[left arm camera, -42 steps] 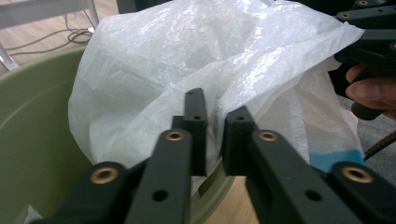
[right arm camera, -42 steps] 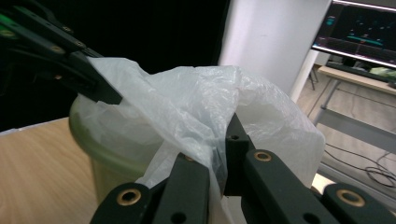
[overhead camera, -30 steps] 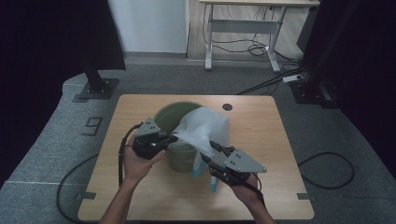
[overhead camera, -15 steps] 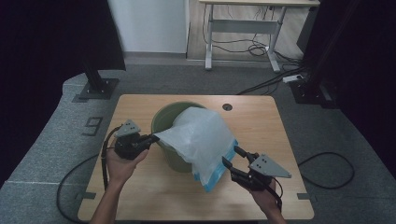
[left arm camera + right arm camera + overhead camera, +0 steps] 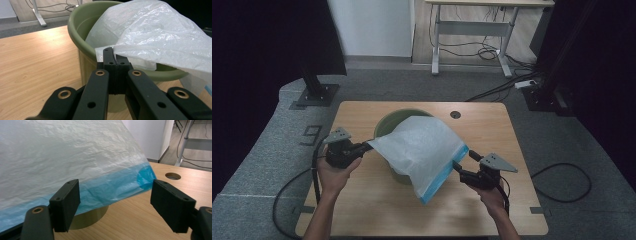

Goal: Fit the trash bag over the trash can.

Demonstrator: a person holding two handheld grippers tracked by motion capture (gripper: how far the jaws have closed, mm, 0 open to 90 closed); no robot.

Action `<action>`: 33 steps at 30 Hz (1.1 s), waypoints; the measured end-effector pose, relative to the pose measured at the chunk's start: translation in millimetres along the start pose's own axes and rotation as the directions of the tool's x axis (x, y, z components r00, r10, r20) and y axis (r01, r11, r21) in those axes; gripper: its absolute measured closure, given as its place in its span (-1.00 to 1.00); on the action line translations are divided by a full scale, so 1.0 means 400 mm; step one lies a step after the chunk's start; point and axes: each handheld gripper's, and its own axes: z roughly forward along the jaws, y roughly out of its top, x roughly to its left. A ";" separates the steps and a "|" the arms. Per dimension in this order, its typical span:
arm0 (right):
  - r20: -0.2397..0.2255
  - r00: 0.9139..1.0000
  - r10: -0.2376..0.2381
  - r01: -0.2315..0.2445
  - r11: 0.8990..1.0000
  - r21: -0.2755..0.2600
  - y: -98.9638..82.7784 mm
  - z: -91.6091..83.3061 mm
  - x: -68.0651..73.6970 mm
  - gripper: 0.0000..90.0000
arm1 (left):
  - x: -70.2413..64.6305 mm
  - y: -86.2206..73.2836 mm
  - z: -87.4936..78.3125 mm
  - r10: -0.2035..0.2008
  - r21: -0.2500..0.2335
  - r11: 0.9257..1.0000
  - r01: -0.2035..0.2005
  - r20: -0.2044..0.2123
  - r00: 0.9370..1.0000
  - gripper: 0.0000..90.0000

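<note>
A person at a wooden bench (image 5: 362,210) holds a hand-held gripper in each hand, with a white plastic bag (image 5: 424,147) with a blue edge draped over a green bin (image 5: 398,120) that stands near the bench's middle. The left hand-held gripper (image 5: 364,147), just left of the bin, has its jaws clamped tight on the bag's white corner, seen pinched between them in the left gripper view (image 5: 116,56). The right hand-held gripper (image 5: 464,164), at the bag's blue edge (image 5: 112,187) on the bin's right, has just been opening; its jaws stand wide apart, the edge just beyond them and unpressed.
</note>
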 end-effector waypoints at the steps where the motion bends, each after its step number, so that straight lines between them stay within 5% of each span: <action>1: 0.003 1.000 -0.001 0.001 1.000 0.005 0.000 0.002 -0.002 -0.53 | 0.001 -0.002 0.000 -0.001 -0.002 1.000 0.001 0.000 1.000 0.99; 13: -0.003 1.000 0.011 -0.011 1.000 0.007 -0.002 0.007 -0.035 -0.54 | 0.012 -0.010 -0.005 0.003 -0.017 1.000 -0.003 0.006 1.000 0.99; 15: -0.017 1.000 -0.022 0.022 1.000 0.011 0.011 0.010 -0.041 -0.52 | 0.011 -0.010 -0.005 0.010 -0.021 1.000 -0.010 0.007 1.000 0.98; 21: -0.073 0.997 -0.026 0.026 1.000 -0.005 0.047 0.031 -0.068 -0.45 | 0.006 -0.009 0.003 0.012 -0.016 1.000 -0.012 0.010 1.000 0.98; 28: -0.115 0.993 -0.016 0.018 1.000 0.012 0.032 0.062 -0.065 -0.38 | 0.001 -0.006 0.010 0.016 -0.014 1.000 -0.016 0.011 1.000 0.98; 33: -0.139 0.990 0.000 0.002 1.000 0.014 0.017 0.076 -0.066 -0.12 | 0.004 -0.007 0.009 0.011 -0.015 1.000 -0.011 0.008 1.000 0.98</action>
